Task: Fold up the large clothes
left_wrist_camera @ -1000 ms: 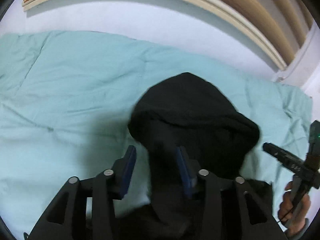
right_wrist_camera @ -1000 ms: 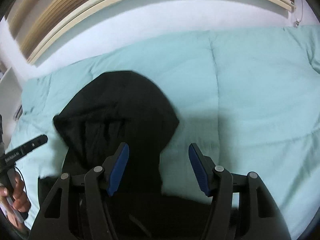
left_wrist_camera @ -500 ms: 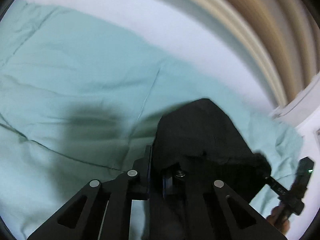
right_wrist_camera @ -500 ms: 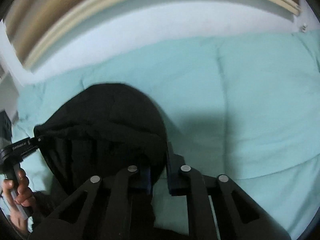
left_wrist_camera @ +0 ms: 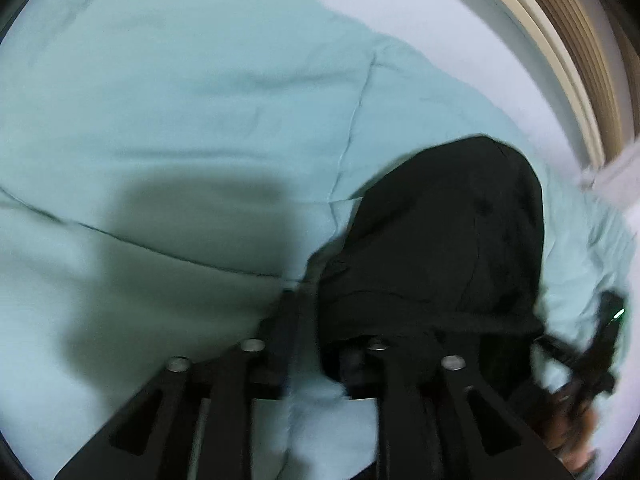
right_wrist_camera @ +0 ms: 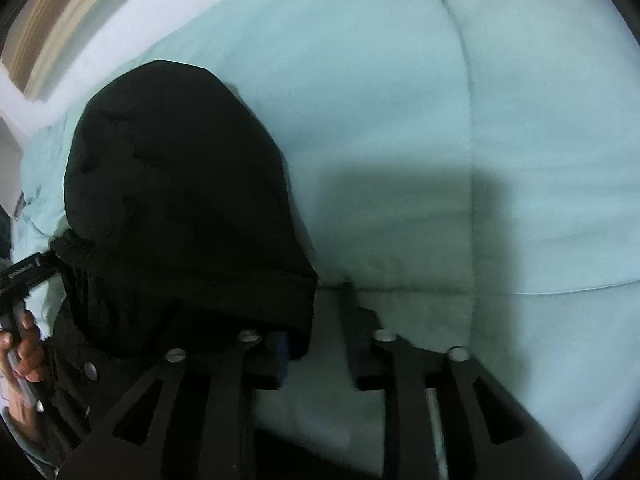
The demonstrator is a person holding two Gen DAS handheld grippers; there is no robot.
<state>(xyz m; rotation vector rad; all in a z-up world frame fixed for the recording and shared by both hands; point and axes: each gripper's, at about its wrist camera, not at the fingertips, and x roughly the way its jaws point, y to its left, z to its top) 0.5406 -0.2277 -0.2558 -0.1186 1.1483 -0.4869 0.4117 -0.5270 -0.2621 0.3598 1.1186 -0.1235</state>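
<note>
Bed stuff first: I'm working over a mint green quilt (left_wrist_camera: 180, 100) with stitched seams and a few soft creases. Beyond my fingertips there's a plain white wall (left_wrist_camera: 420, 8) and above it some wood-toned slats (left_wrist_camera: 580, 40) with cream trim. The black hooded jacket (right_wrist_camera: 180, 168) lies on the quilt with the hood spread out ahead of both sets of fingers, peak pointing away from me toward the wall. On my left gripper (left_wrist_camera: 325, 320) the hood's rim drapes over the right-hand finger, and on my right gripper (right_wrist_camera: 316, 320) it covers the left-hand finger, so the hood sits between my two tools. Both sets of fingers are only a little apart, with quilt showing through each gap. Writing-wise, there's a strip of white lettering on the side of the left tool in the right view, way too blurry to read. There's also a small green light (left_wrist_camera: 618, 313) glowing on the right tool off to the side. A couple of metal snaps (right_wrist_camera: 90, 368) show on the jacket front near my left hand (right_wrist_camera: 22, 356). Compared with half a second ago, both pairs of fingers were pinched tight on the hood's rim and now they've eased apart. They're still nowhere near as wide as a second ago. Both views are smeared with motion.
</note>
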